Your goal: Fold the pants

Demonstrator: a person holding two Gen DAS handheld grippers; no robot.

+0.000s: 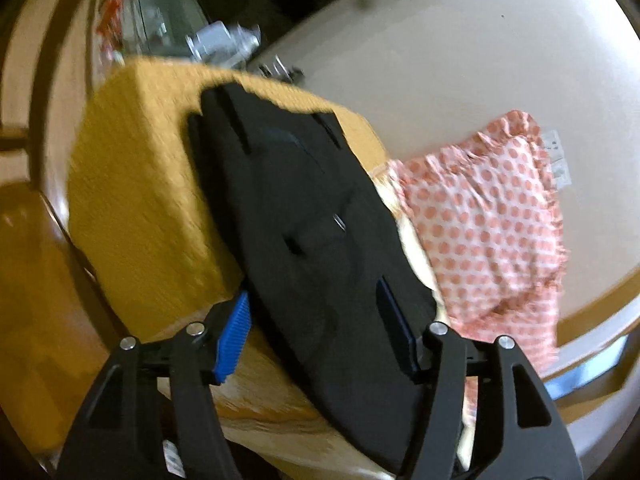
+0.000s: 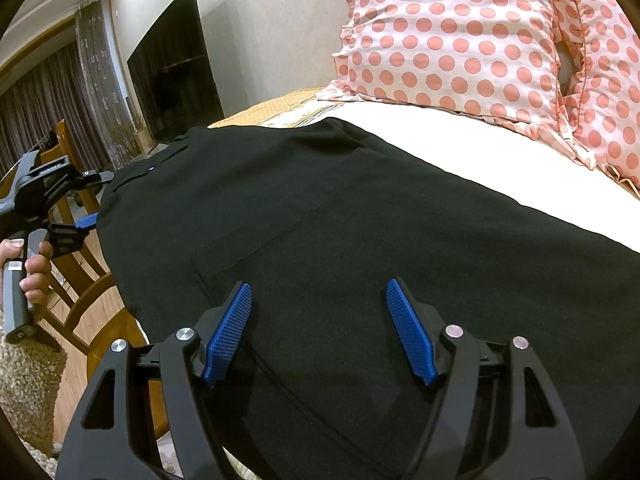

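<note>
Black pants point(image 2: 340, 220) lie spread flat on a bed. They also show in the left wrist view point(image 1: 304, 240), with belt loops at the waistband. My left gripper point(image 1: 320, 328) is open, its blue pads either side of the pants' near edge, holding nothing. In the right wrist view it shows at the far left edge of the pants point(image 2: 86, 222), held by a hand. My right gripper point(image 2: 320, 328) is open just above the pants, its blue pads point(image 2: 230, 332) apart and empty.
A pink polka-dot pillow point(image 2: 480, 40) lies on the bed beyond the pants, also in the left wrist view point(image 1: 488, 220). A mustard bedspread point(image 1: 140, 184) covers the bed. A wooden chair point(image 2: 88, 300) stands beside it. A dark TV point(image 2: 172, 68) hangs on the wall.
</note>
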